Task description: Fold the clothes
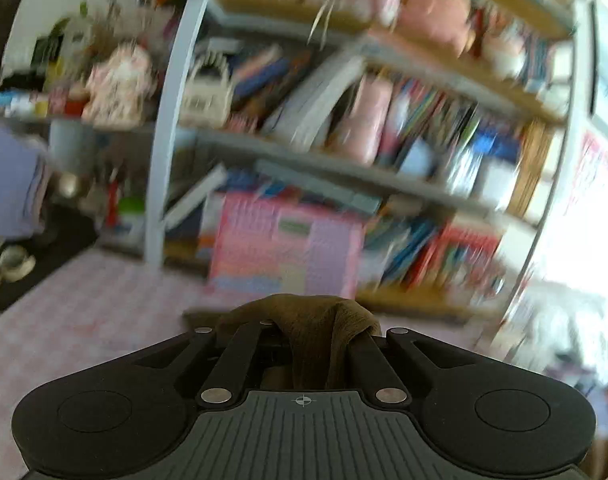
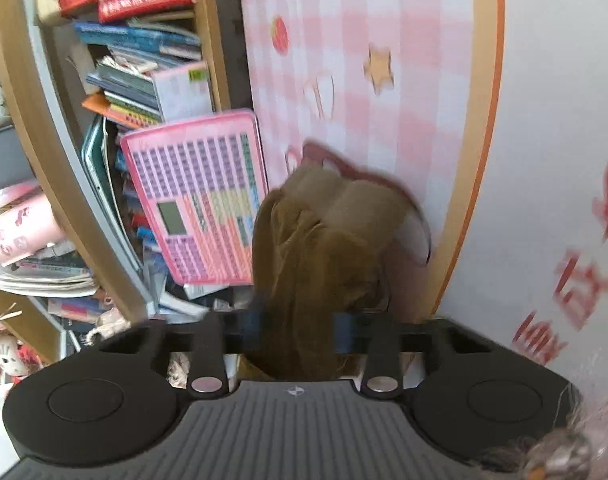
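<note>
Both grippers have hold of a brown garment and carry it above the surface, which wears a pink checked cloth. Both views are smeared with motion blur, so fine detail is uncertain.

The left gripper is closed nearly all the way, with a bunched ridge of the brown cloth humped over and between its fingers. The right gripper is pinched on a thicker bundle of the same cloth, so its blue-padded fingers stand a little apart with the fabric filling the gap. From there the garment hangs forward in loose folds, with a pink and white lining or edge showing at its far end.

Judging from this, the garment is being lifted or swung, either to spread it or to bring one part over another; the pictures do not settle which. Either way, doing it well means keeping both pinches firm, holding the two grippers level with each other so the edge between them stays straight, and keeping the cloth away from the bookshelf and the pink toy tablet standing close by. Lower it so the hanging end touches the surface before slack gathers.
</note>
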Motion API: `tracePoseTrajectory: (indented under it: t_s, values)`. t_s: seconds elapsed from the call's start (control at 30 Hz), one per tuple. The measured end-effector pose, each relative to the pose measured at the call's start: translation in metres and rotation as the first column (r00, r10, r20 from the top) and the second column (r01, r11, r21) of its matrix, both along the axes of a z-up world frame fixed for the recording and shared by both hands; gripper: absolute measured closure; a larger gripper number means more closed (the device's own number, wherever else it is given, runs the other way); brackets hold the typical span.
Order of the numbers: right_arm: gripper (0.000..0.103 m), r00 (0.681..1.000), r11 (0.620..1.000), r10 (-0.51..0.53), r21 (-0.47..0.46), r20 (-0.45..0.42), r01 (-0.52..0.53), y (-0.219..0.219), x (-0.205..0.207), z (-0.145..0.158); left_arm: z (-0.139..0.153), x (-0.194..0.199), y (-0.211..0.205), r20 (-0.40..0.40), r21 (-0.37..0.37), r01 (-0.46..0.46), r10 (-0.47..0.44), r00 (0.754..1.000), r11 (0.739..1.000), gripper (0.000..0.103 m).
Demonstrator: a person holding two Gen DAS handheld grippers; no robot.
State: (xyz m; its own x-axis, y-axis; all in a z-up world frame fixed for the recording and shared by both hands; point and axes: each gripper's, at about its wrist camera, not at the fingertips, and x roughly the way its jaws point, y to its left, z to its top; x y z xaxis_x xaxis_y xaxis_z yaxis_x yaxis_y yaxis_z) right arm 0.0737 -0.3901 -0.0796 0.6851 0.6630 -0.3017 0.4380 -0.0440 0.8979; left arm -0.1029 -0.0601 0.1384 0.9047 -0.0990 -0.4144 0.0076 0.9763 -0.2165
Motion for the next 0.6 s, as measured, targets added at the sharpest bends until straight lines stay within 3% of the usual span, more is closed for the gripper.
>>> tracePoseTrajectory:
  t_s: [0.07, 0.17, 0.27, 0.33, 0.4, 0.47, 0.6]
  values:
    - [0.096, 1.0, 0.999, -0.016, -0.045, 0.024, 0.017, -0.009, 0.0, 0.002, -0.015, 0.008, -0.001, -0.076, 0.015, 0.016, -0.015, 0.997, 1.0, 0.102]
    - [0.098, 0.996, 0.988, -0.029, -0.147, 0.086, 0.041, -0.022, 0.005, 0.019, -0.038, 0.021, -0.013, -0.192, 0.07, 0.048, -0.034, 0.981, 0.996, 0.1]
    - [0.098, 0.969, 0.964, -0.044, -0.244, 0.245, 0.105, -0.047, 0.01, 0.066, -0.054, 0.026, -0.016, -0.253, 0.064, 0.086, -0.067, 0.965, 0.994, 0.095]
    - [0.098, 0.934, 0.941, -0.042, -0.302, 0.354, 0.156, -0.064, 0.013, 0.099, -0.063, 0.028, -0.016, -0.285, 0.042, 0.114, -0.097, 0.953, 0.993, 0.09]
    - [0.098, 0.869, 0.908, -0.017, -0.356, 0.495, 0.221, -0.076, 0.016, 0.147, -0.067, 0.028, -0.014, -0.289, 0.029, 0.121, -0.107, 0.951, 0.992, 0.073]
    - [0.098, 0.783, 0.876, 0.054, -0.405, 0.619, 0.26, -0.07, 0.013, 0.189, -0.067, 0.027, -0.011, -0.273, 0.018, 0.114, -0.105, 0.956, 0.993, 0.065]
    - [0.098, 0.553, 0.81, 0.254, -0.487, 0.794, 0.327, -0.04, 0.002, 0.269, -0.066, 0.029, -0.003, -0.245, -0.006, 0.095, -0.093, 0.965, 0.995, 0.065]
